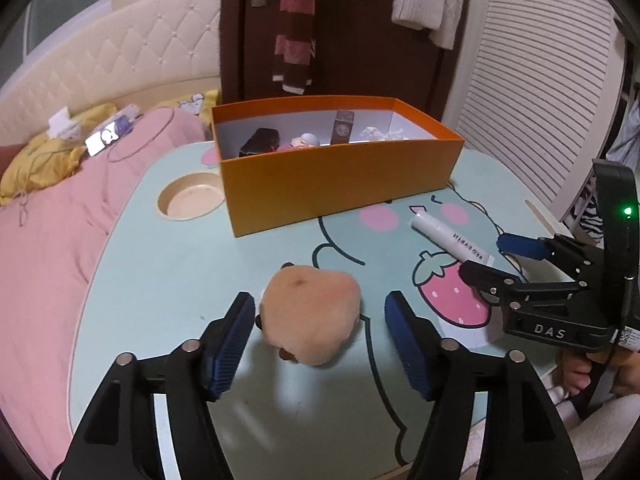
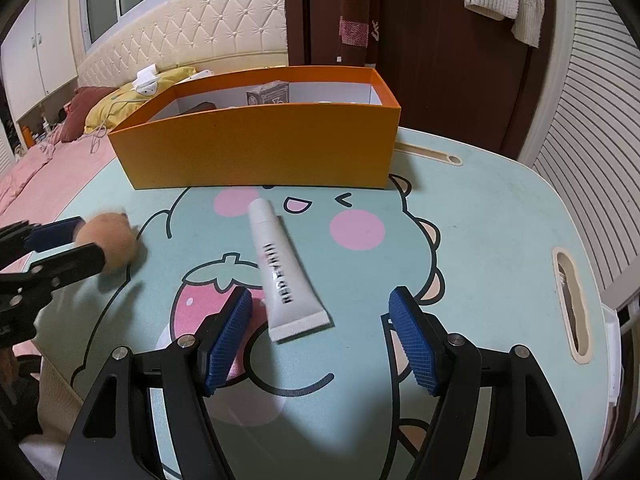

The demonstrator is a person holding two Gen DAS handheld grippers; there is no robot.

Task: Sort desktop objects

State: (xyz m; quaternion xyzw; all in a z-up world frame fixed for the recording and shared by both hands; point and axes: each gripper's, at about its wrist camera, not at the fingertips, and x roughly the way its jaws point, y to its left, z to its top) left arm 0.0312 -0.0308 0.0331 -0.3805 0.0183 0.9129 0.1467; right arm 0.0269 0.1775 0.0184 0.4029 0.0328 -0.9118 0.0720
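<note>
One plush toy, one tube, one orange box

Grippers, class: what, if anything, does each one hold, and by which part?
Nothing is held. The left gripper stands open around the plush toy; the right gripper stands open over the white tube.

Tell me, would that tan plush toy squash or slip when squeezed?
The plush toy looks soft and rounded, so it would probably squash rather than slip between the left gripper's ribbed blue pads. It seems light for its bulk. Lying on the flat table, it likely wouldn't roll far.
</note>
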